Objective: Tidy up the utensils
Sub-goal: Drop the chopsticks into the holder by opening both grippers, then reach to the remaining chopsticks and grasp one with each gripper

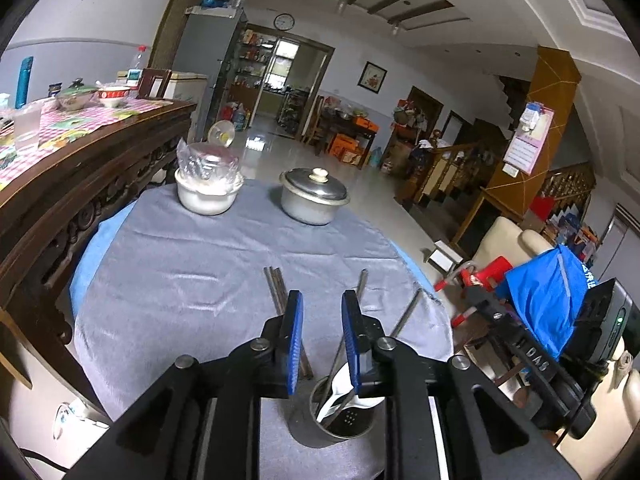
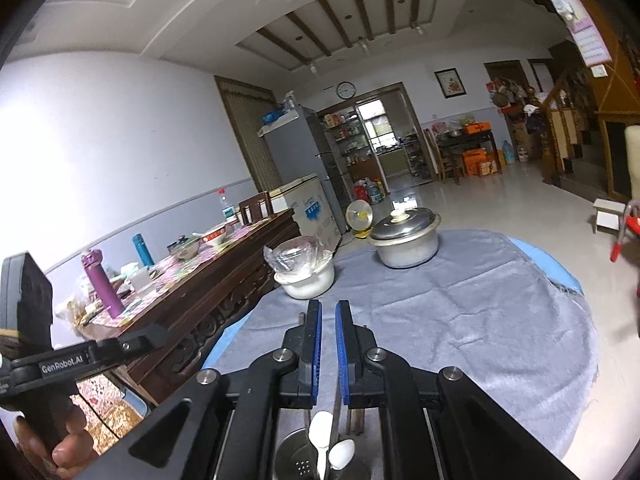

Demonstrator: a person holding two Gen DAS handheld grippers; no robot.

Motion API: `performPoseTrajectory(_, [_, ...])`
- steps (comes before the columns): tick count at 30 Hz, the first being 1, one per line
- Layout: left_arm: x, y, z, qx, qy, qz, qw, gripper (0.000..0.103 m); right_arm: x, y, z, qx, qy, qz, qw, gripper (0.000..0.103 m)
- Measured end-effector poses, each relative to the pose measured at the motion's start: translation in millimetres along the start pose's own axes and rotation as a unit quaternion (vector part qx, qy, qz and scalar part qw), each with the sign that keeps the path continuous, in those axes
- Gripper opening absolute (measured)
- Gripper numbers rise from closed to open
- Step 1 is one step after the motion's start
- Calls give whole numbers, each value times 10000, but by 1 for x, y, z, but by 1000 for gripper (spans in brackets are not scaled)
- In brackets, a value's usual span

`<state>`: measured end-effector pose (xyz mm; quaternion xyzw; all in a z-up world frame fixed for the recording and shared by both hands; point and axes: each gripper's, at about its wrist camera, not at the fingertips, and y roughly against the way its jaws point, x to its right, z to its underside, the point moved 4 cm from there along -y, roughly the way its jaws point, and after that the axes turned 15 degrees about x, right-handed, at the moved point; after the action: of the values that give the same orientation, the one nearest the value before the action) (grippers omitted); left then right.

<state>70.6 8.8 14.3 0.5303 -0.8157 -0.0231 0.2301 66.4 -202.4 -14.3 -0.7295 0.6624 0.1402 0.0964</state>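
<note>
A metal utensil cup (image 1: 332, 420) stands at the near edge of the grey-clothed round table (image 1: 200, 272), holding white spoons (image 1: 340, 392) and a thin dark stick. A pair of dark chopsticks (image 1: 275, 286) lies on the cloth just past my left gripper (image 1: 322, 300). Two more sticks (image 1: 362, 280) (image 1: 409, 312) show to its right. My left gripper hangs open above the cup with nothing between its pads. My right gripper (image 2: 328, 308) is shut over the same cup (image 2: 296, 460). White spoons (image 2: 322, 436) rest in the cup, and a grey stick (image 2: 337, 412) rises low between the right gripper's fingers.
A white bowl covered with plastic (image 1: 208, 192) and a lidded metal pot (image 1: 314, 196) stand at the table's far side. A dark carved sideboard (image 1: 80, 184) laden with dishes runs along the left. A hand (image 2: 60, 448) holds the other gripper's handle.
</note>
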Motion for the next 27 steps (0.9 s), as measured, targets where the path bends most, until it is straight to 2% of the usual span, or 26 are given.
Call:
performPoseTrajectory(17, [-51,-52,41,-827,357,-554,9944,24,60,-26,24,-517,-588,417,9961,9])
performPoseTrajectory(24, [-71,-80,61,-1186,524,-685,9892,25,87,-48,48,-943,-897,513,9902,9])
performPoseTrajectory(27, [-78,-94,73,-1376,564,-720,9863,26,97,-65,64,-1325,-1010,439,9851,9])
